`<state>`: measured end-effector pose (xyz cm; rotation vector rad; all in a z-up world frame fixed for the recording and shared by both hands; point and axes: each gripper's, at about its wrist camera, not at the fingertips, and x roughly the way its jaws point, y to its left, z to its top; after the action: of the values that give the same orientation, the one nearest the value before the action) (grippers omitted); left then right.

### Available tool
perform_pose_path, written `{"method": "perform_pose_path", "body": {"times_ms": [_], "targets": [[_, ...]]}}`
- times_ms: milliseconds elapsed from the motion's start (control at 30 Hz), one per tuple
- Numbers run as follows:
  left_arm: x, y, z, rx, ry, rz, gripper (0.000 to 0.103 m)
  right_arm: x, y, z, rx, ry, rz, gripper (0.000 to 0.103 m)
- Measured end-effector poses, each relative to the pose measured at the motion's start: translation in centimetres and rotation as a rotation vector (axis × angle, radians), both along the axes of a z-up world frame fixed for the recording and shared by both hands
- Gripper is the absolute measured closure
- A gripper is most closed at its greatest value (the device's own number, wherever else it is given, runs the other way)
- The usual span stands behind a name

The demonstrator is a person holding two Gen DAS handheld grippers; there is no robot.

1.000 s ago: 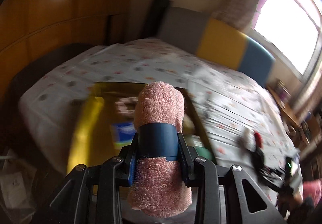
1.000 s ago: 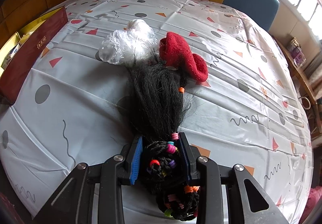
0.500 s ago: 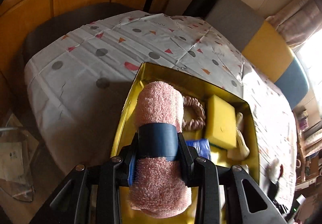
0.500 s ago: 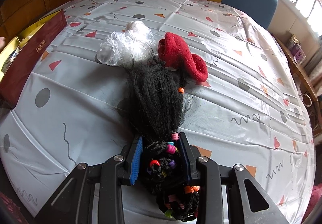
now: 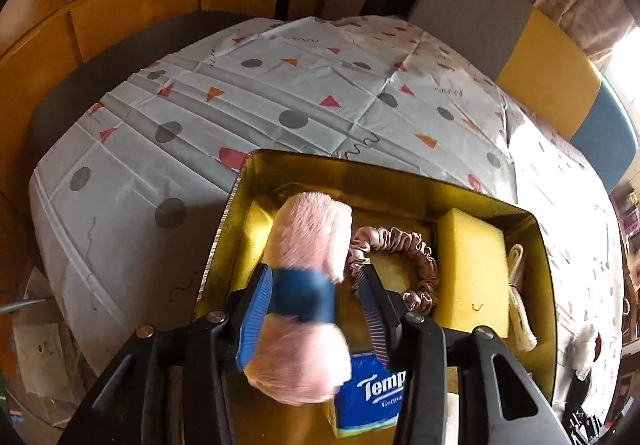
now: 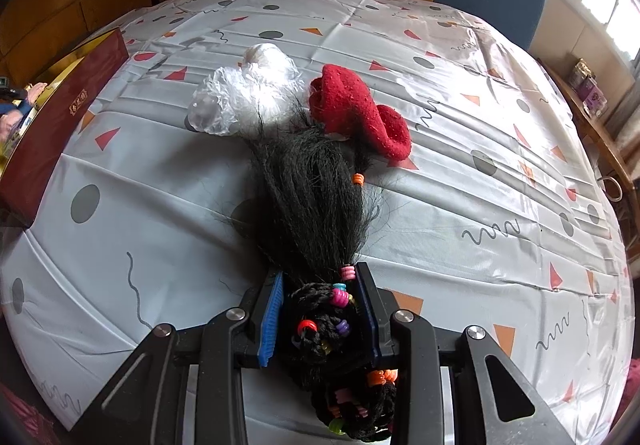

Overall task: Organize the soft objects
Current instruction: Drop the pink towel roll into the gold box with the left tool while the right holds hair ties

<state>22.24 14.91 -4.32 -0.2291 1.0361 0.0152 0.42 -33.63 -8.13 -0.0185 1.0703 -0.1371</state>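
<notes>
Pink towel roll [image 5: 308, 281], blue-banded and motion-blurred, sits between the parted fingers of your left claw [image 5: 316, 305], touching only the left pad; grip cannot be confirmed. It hangs over the gold box [image 5: 400, 181], hiding part of the tissue pack [image 5: 372, 401], beside scrunchie [image 5: 400, 265] and sponge [image 5: 472, 269]. Your right claw [image 6: 320, 309] clamps the beaded black wig [image 6: 312, 201], whose lower braids are cut off. Beyond on the counter [image 6: 480, 205]: red sock [image 6: 356, 109] and clear plastic bundle [image 6: 248, 89], contents unclear.
</notes>
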Motion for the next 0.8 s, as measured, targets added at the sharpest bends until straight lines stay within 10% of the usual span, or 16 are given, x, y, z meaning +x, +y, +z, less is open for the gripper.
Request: {"method": "perform_pose_path", "body": {"times_ms": [800], "targets": [[-16.3,-4.2,7.1,0.141,-0.302,-0.052,0.058,-0.3,0.2,-0.1,-0.039,-0.016,0.027,0.069]]}}
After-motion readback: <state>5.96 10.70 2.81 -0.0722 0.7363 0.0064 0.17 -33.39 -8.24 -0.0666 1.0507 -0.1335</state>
